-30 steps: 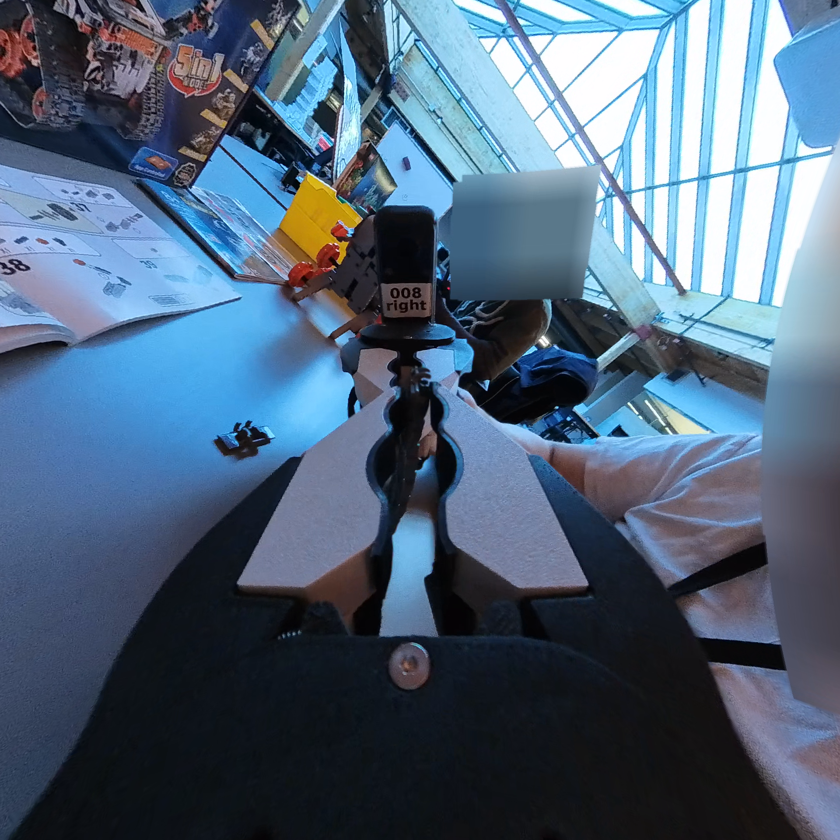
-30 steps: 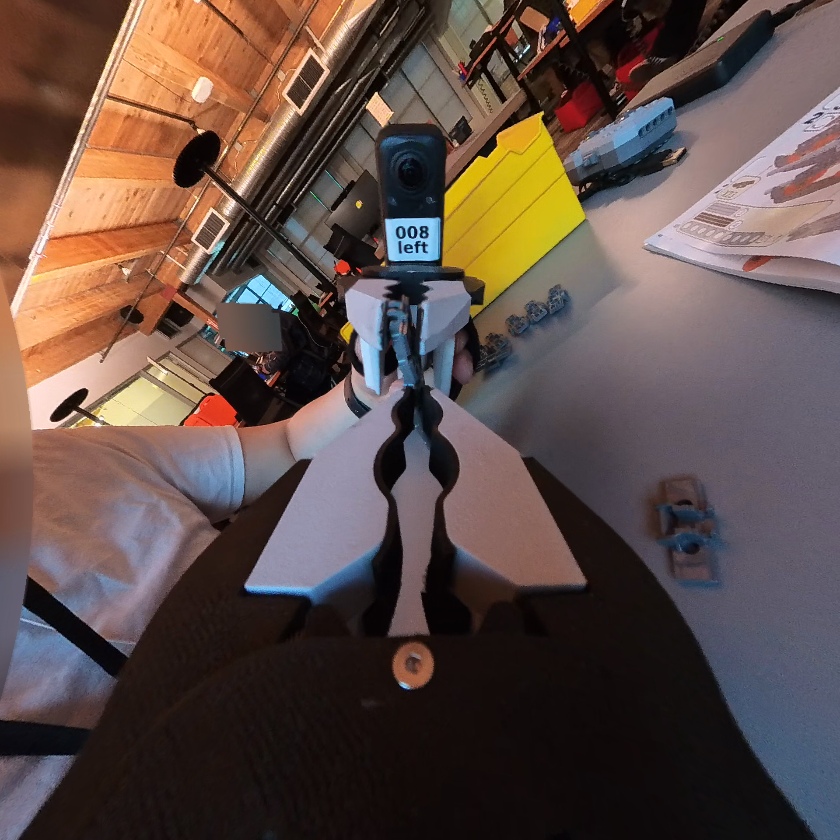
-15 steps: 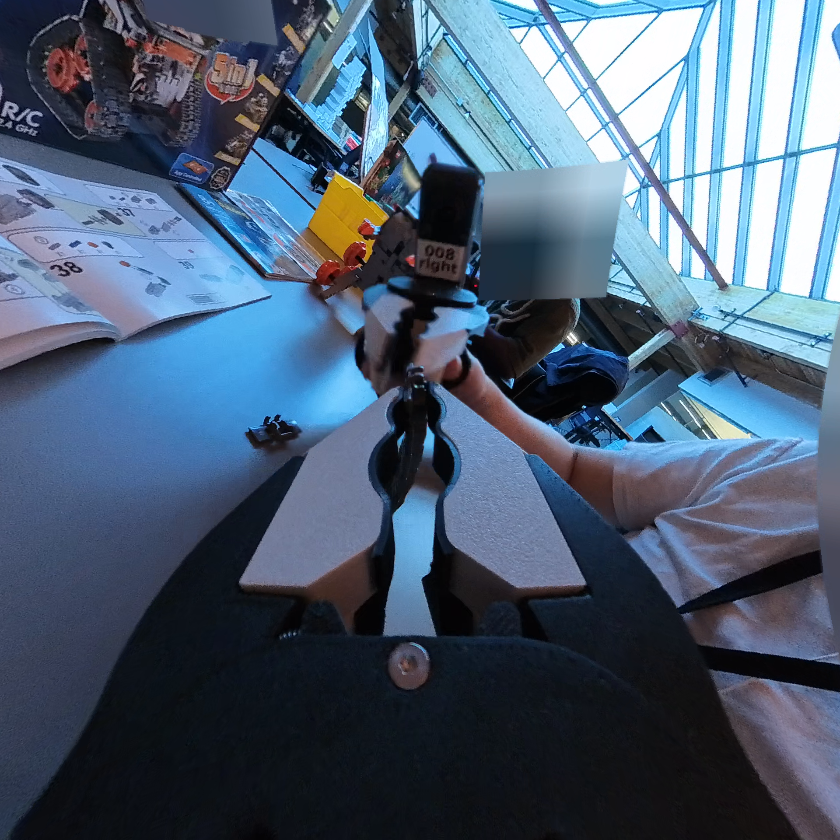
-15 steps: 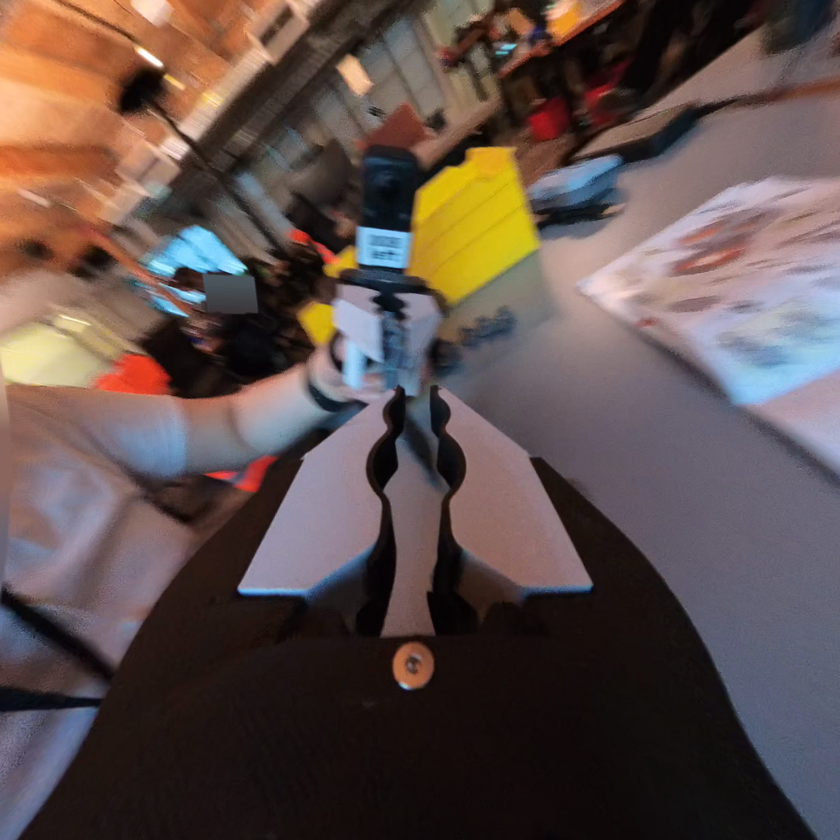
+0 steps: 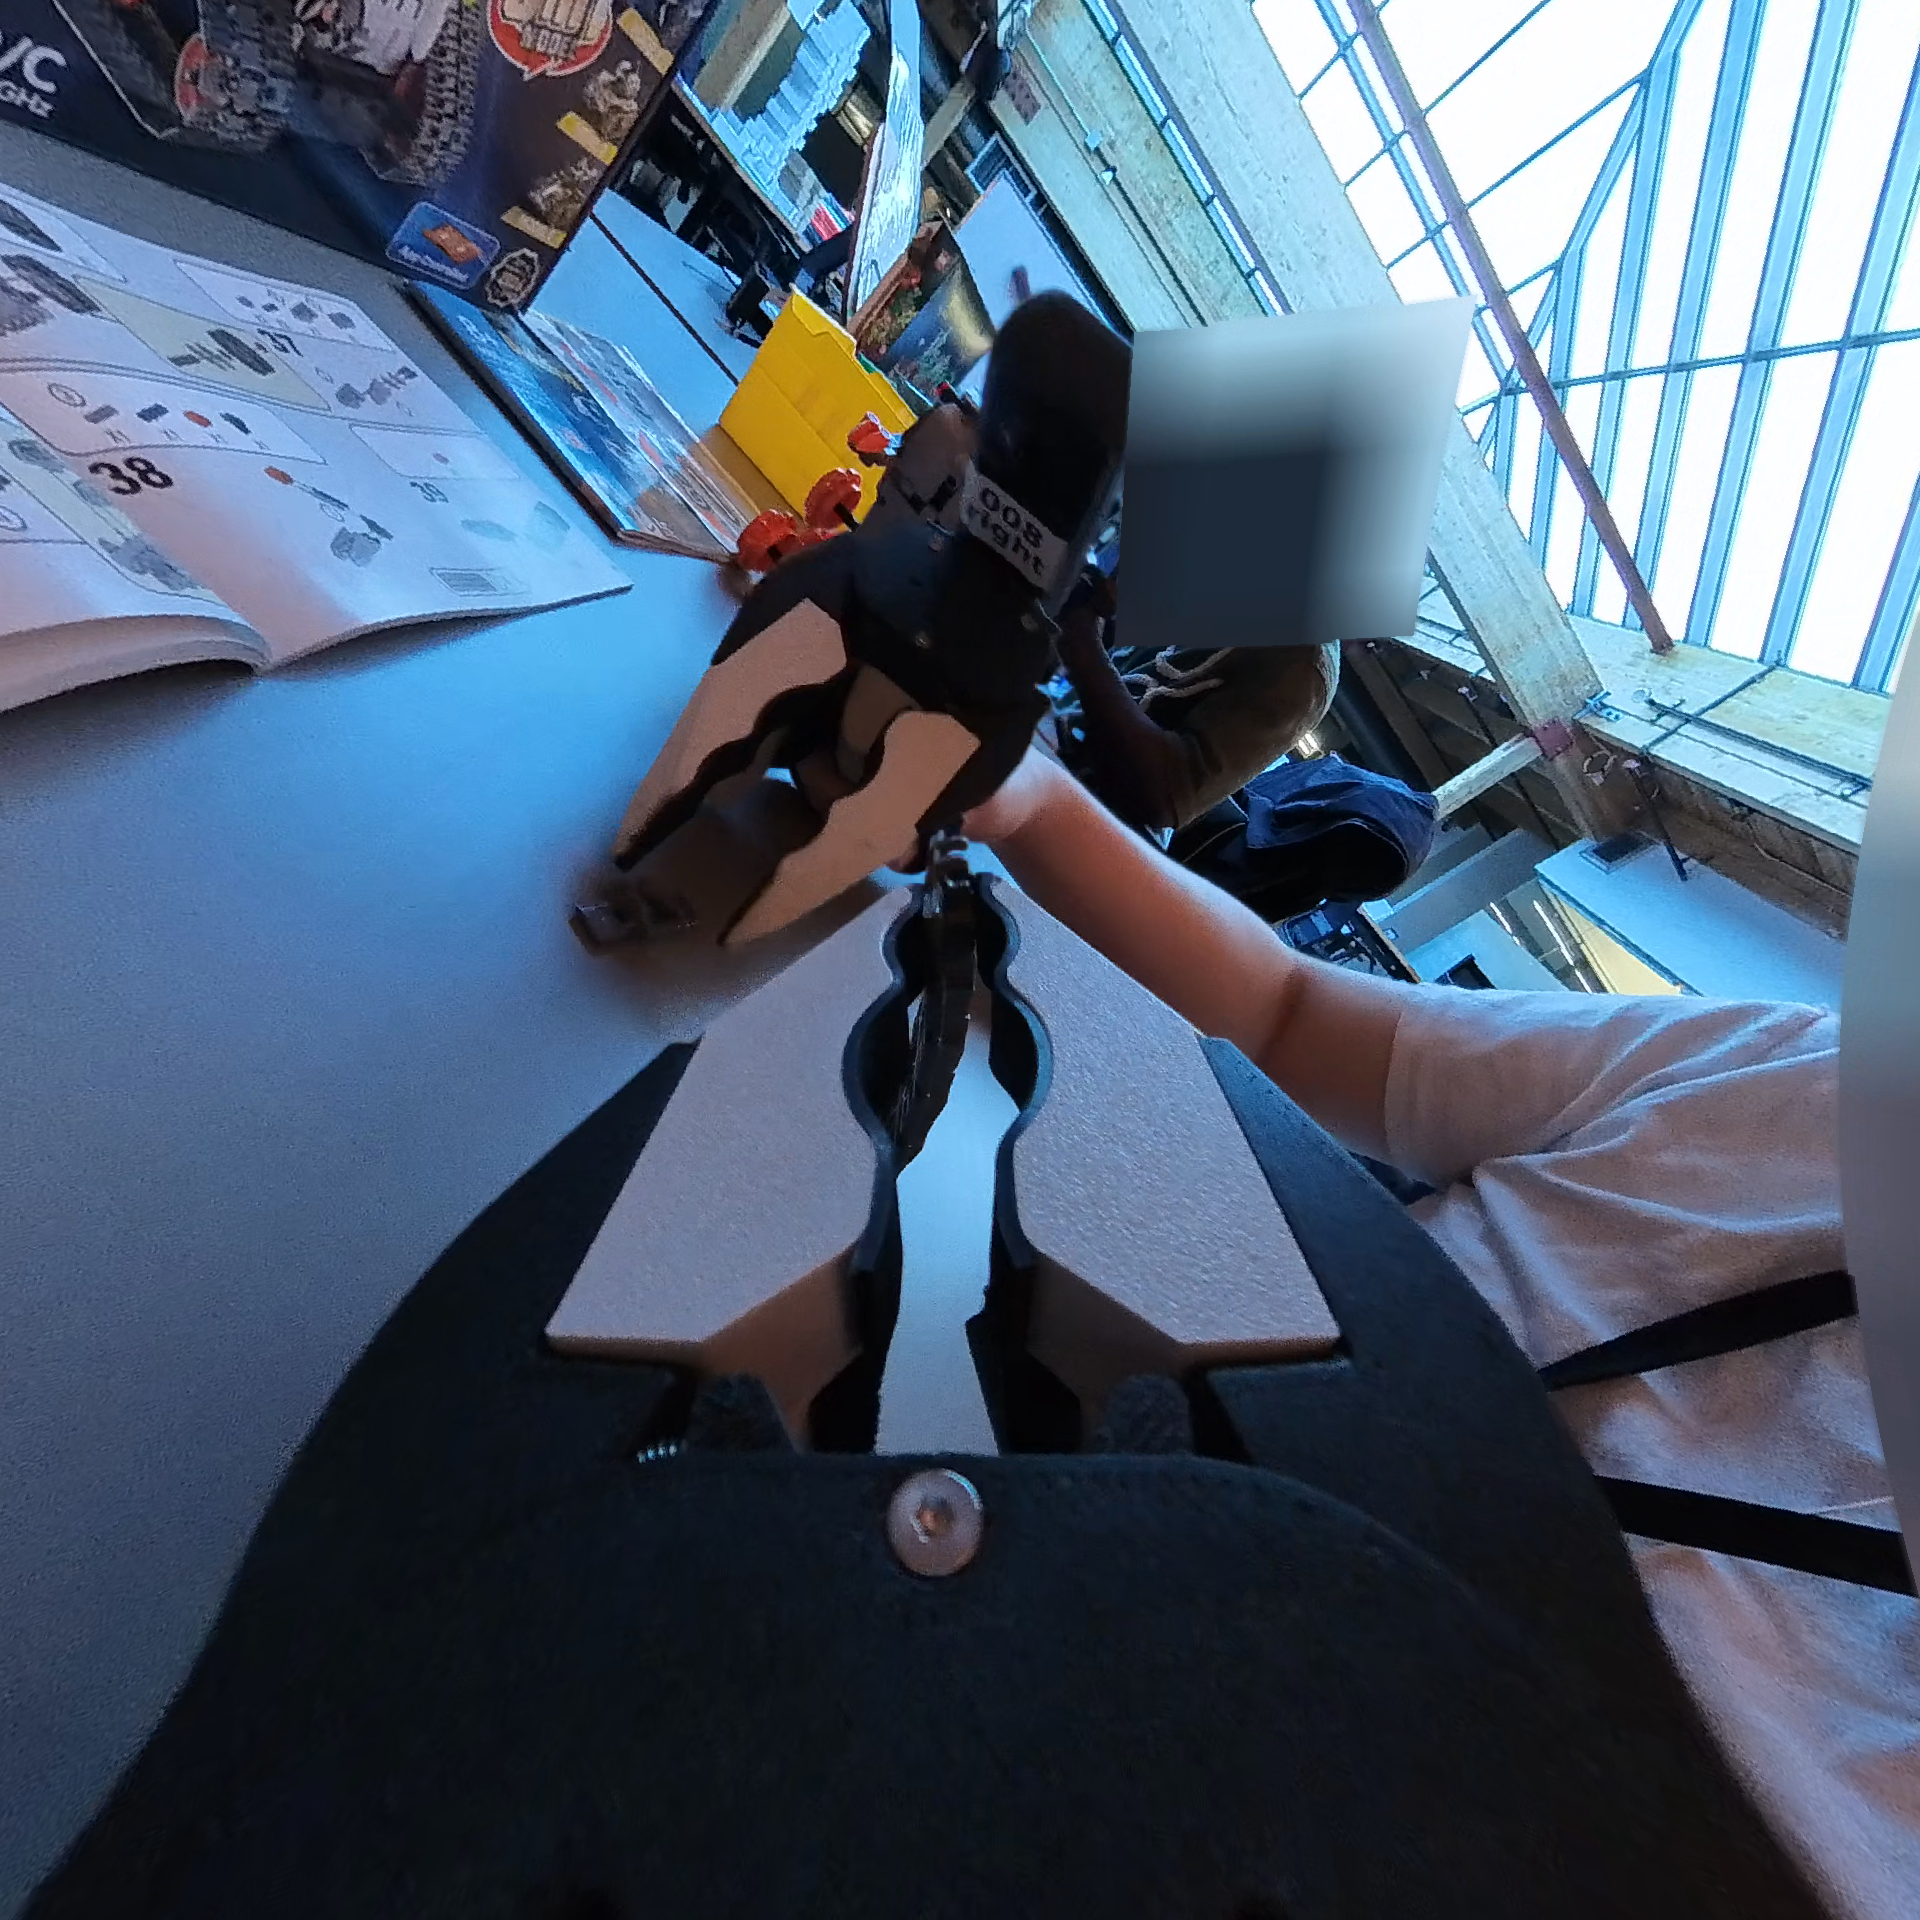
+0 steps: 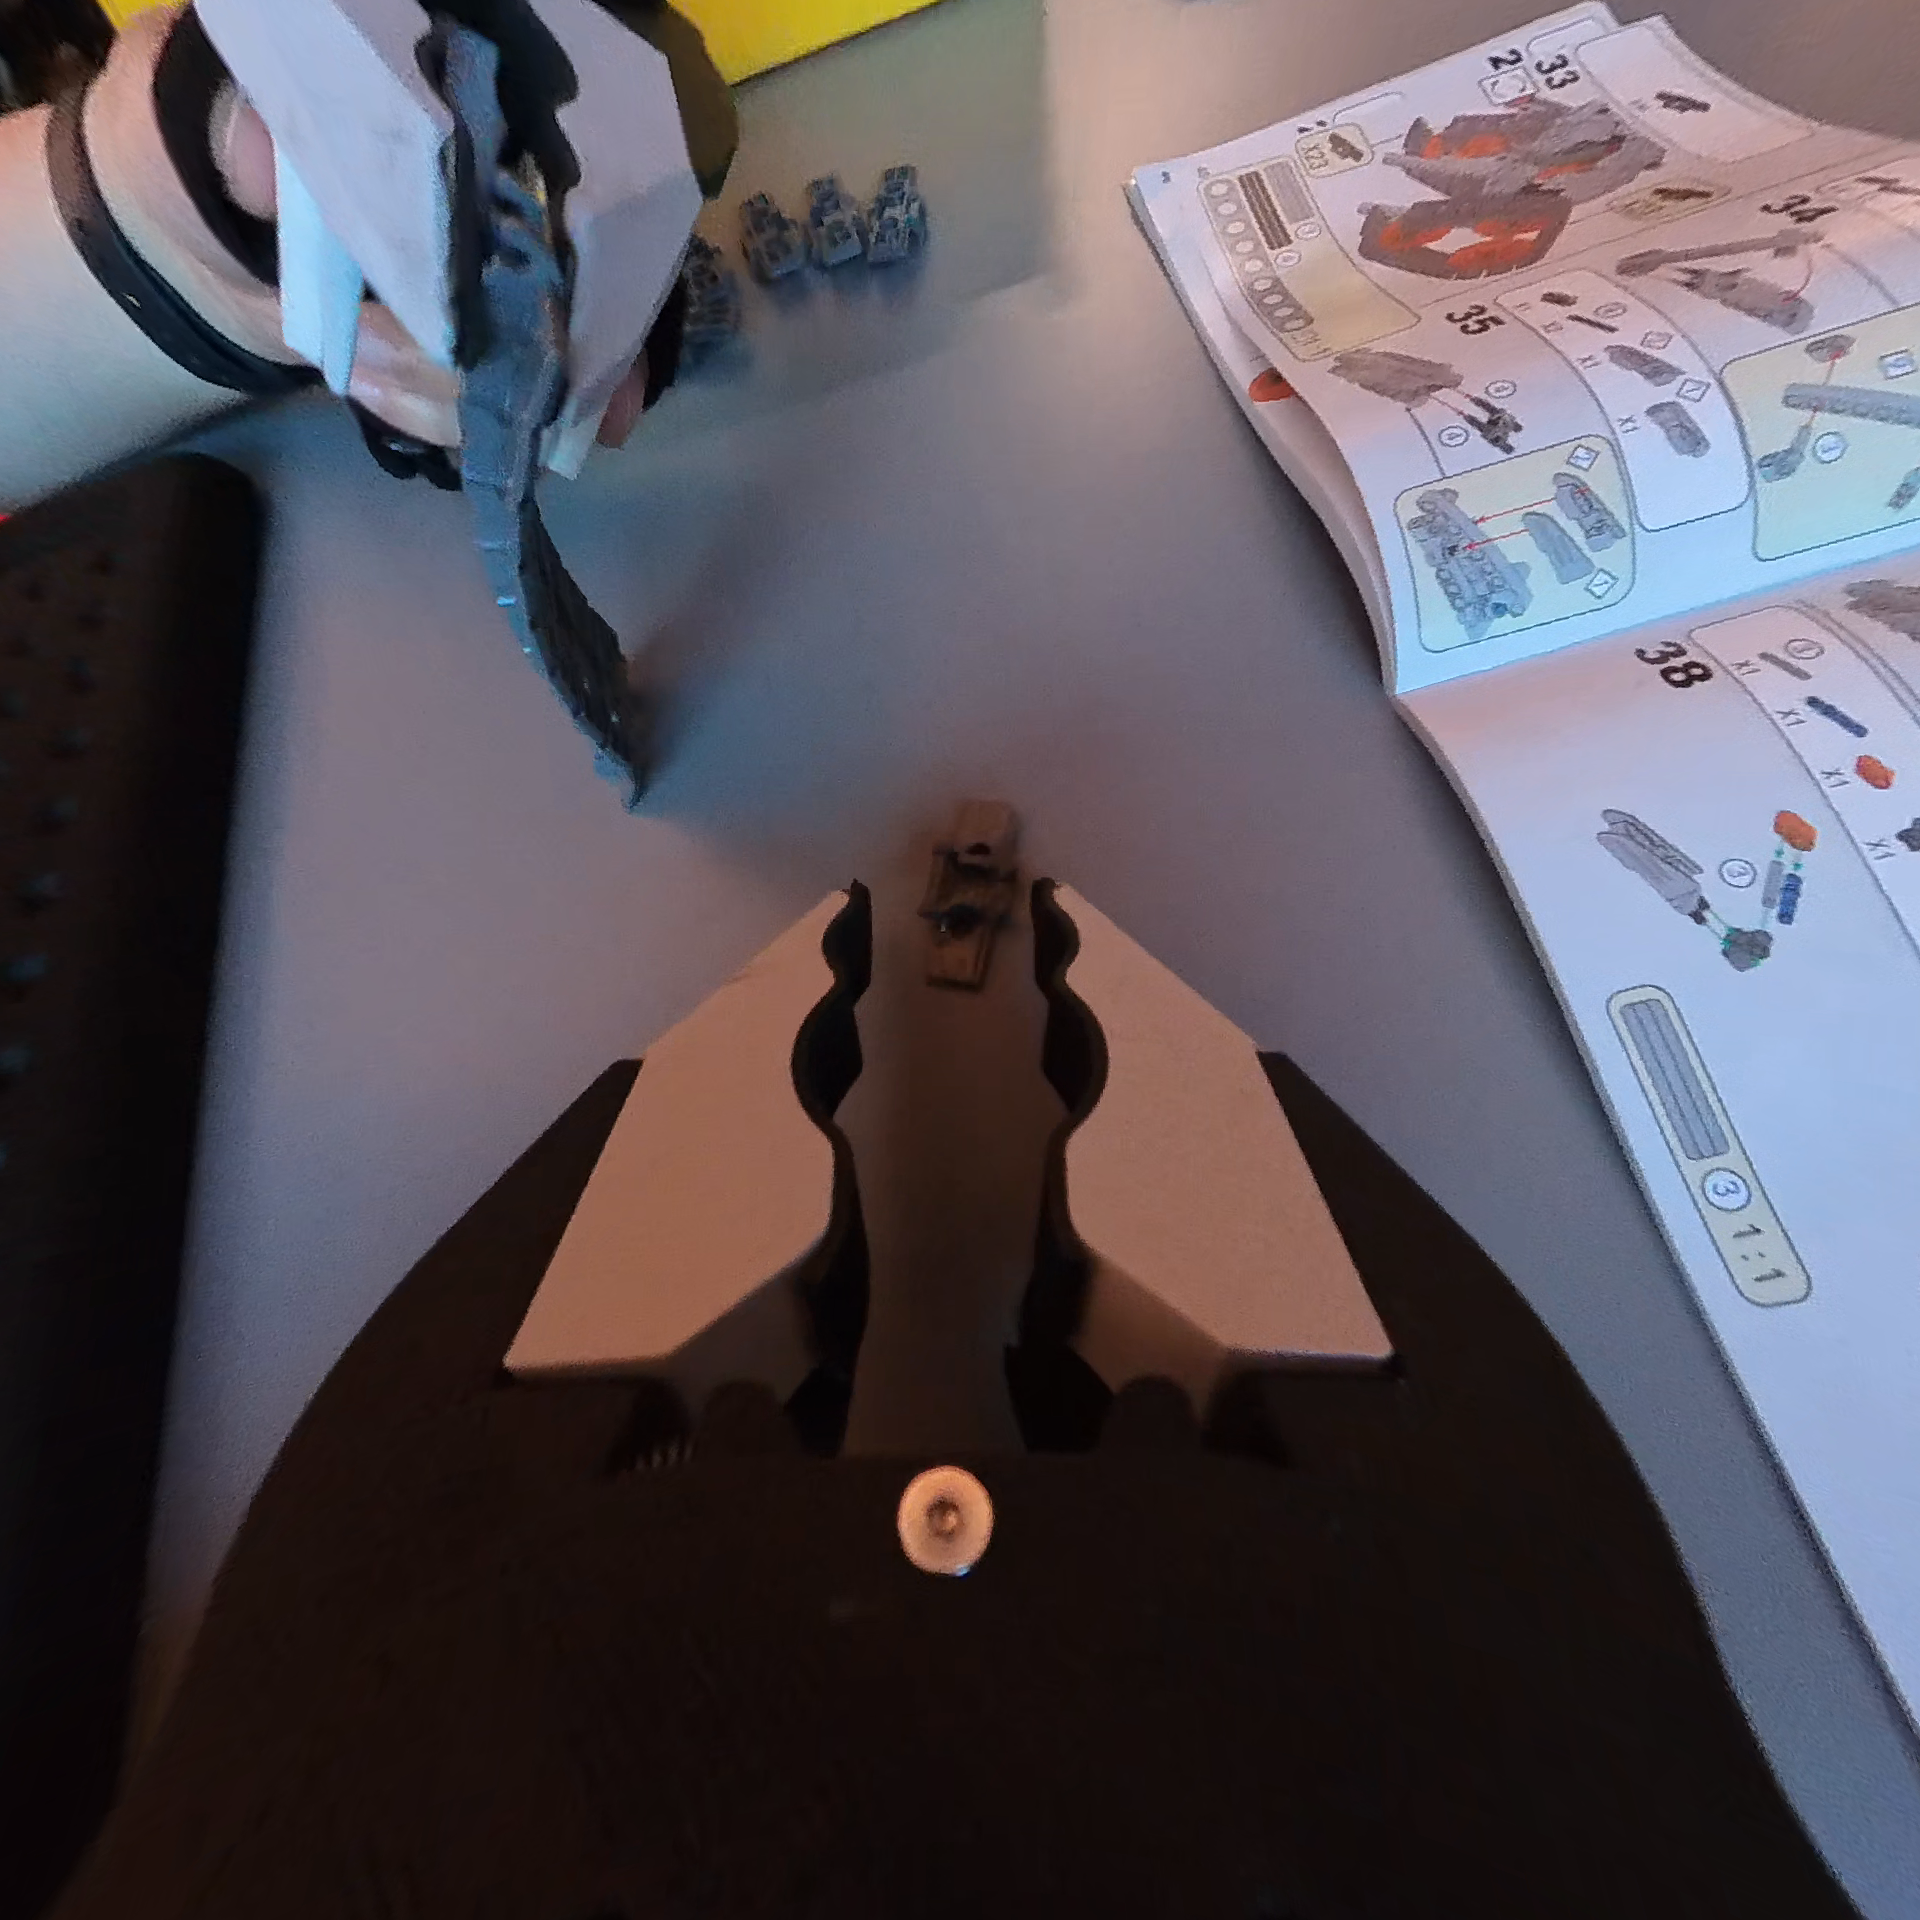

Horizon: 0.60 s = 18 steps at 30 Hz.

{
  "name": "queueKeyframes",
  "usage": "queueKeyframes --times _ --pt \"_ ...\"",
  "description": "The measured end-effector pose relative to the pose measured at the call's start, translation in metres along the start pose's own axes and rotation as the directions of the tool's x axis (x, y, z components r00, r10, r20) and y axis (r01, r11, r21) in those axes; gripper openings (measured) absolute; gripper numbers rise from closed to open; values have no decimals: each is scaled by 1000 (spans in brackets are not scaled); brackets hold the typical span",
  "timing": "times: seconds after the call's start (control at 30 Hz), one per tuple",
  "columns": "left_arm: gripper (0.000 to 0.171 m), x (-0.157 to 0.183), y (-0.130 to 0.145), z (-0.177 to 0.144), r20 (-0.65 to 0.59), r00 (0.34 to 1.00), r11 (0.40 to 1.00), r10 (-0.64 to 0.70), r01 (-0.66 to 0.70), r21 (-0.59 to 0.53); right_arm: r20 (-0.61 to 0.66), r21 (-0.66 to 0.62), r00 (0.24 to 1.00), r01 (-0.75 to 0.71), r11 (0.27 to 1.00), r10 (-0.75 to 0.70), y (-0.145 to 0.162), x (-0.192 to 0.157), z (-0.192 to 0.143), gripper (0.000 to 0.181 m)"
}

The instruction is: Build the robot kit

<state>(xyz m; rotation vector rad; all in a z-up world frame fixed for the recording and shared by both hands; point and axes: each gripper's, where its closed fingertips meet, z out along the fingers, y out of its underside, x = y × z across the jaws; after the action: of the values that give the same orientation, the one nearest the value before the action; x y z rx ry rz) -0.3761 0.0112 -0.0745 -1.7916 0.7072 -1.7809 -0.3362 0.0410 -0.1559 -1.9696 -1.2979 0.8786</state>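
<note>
My left gripper (image 5: 943, 896) is shut on a dark grey track strip (image 5: 932, 1023), held above the grey table (image 5: 260, 1039). In the right wrist view this gripper (image 6: 520, 416) is at the upper left, and the strip (image 6: 566, 623) hangs from it with its lower end near the table. My right gripper (image 6: 948, 896) is open and low over the table. A small grey track link (image 6: 966, 904) lies between its fingertips. The left wrist view shows the right gripper (image 5: 665, 899) tilted down at that link (image 5: 613, 922).
An open instruction booklet (image 6: 1558, 468) lies to the right of the link and shows in the left wrist view (image 5: 208, 468). Several loose grey links (image 6: 831, 234) sit in a row at the back. A yellow bin (image 5: 810, 416), a printed box (image 5: 416, 125) and a black mat (image 6: 104, 831) border the area. Left tips to right tips: about 10 cm.
My right gripper has left the strip's end, opened, and swung down to the table around the small link. My left gripper still holds the strip.
</note>
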Motion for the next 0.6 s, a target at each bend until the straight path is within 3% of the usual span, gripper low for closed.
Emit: queueKeyframes --times 0.17,0.5,0.6 --pt "5 -5 4 1 22 1000 1000 6 -6 -22 72 4 991 -113 994 112 -2 4 -1 25" --pt "6 -13 13 3 30 998 996 -64 65 -63 25 -45 1000 -1 999 2 3 -2 3 10" --pt "6 -13 16 4 34 998 995 -55 57 -77 -3 73 1000 -1 997 1 -21 -6 -9 9"
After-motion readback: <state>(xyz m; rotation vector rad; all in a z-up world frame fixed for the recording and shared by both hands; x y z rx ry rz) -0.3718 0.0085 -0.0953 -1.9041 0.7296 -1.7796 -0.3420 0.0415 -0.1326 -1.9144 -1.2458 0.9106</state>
